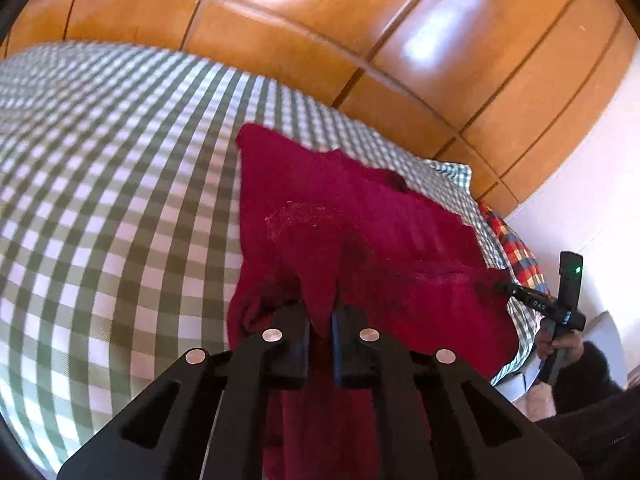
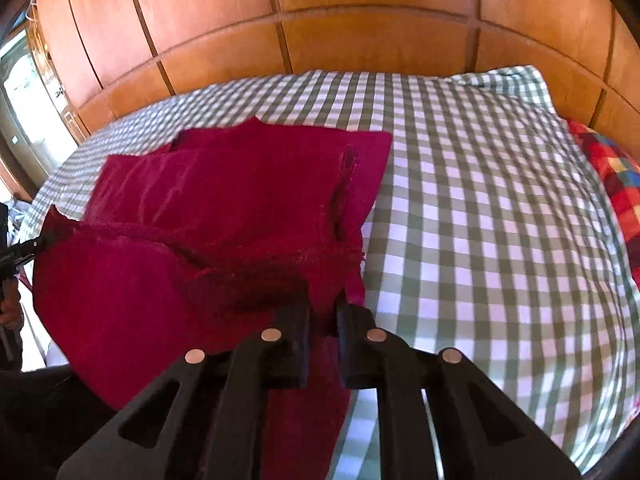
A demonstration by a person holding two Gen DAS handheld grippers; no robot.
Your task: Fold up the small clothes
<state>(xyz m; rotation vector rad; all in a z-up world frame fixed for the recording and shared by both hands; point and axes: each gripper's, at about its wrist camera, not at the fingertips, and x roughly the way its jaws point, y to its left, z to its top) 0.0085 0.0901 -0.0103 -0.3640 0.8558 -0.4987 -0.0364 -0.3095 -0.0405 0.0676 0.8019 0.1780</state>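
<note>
Nearest the lens in the left wrist view, the left gripper (image 1: pixel 320 320) is clamped on a bunched fold at the near hem of the dark red knitted garment (image 1: pixel 352 232), cloth pinched between its black pads. In the right wrist view the right gripper (image 2: pixel 323 320) is likewise closed on the hem's other corner, with a strip of red fabric hanging below the fingers. Between the two tongs the hem is lifted and sags in a shallow curve; the rest of the garment lies beyond on the green-and-white checked bedsheet (image 2: pixel 460 200), already doubled over itself, it seems, though blur makes the layers hard to count. Further off, a multicoloured patchwork cover (image 2: pixel 612 172) shows at the bed's edge, and behind everything stands the glossy orange-brown wooden panelling (image 2: pixel 360 40).

The risk, as I judge it, lies in the bunched grips: if one pinch holds only a thin layer, the knit could slip out mid-fold. Uneven hand travel would lay the hem crooked, and dragging could pull the lower layers askew.
</note>
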